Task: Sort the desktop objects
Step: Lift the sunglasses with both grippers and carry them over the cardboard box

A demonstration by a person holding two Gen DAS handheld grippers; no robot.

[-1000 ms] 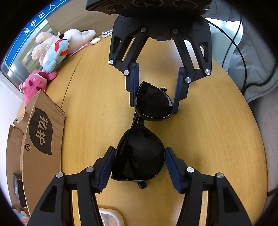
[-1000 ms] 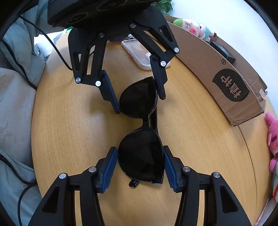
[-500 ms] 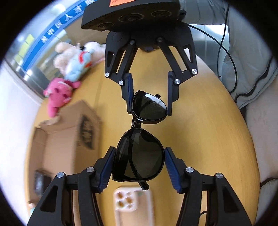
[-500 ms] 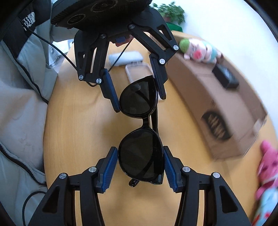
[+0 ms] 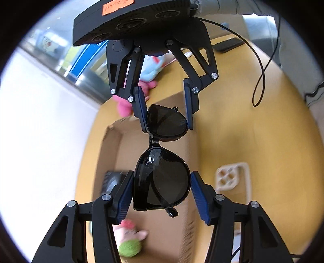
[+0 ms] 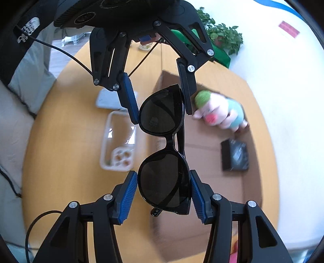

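Sunglasses [image 5: 162, 159] gripped at both ends, mid-frame, above the cardboard box [image 6: 202, 161].
Left gripper [image 5: 162, 191] and right gripper [image 6: 163, 191] each clamp one lens; a phone case [image 6: 118, 141] lies left of the box.

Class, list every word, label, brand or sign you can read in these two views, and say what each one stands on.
"THE NORTH FACE": white logo on the dark jacket, partly cut off and tilted.
Orange sticker on the right gripper's housing: handwritten marks, too blurred to read.
Pink label on the white wall: too small to read.
Black box in the cardboard box: printing blurred, unreadable.
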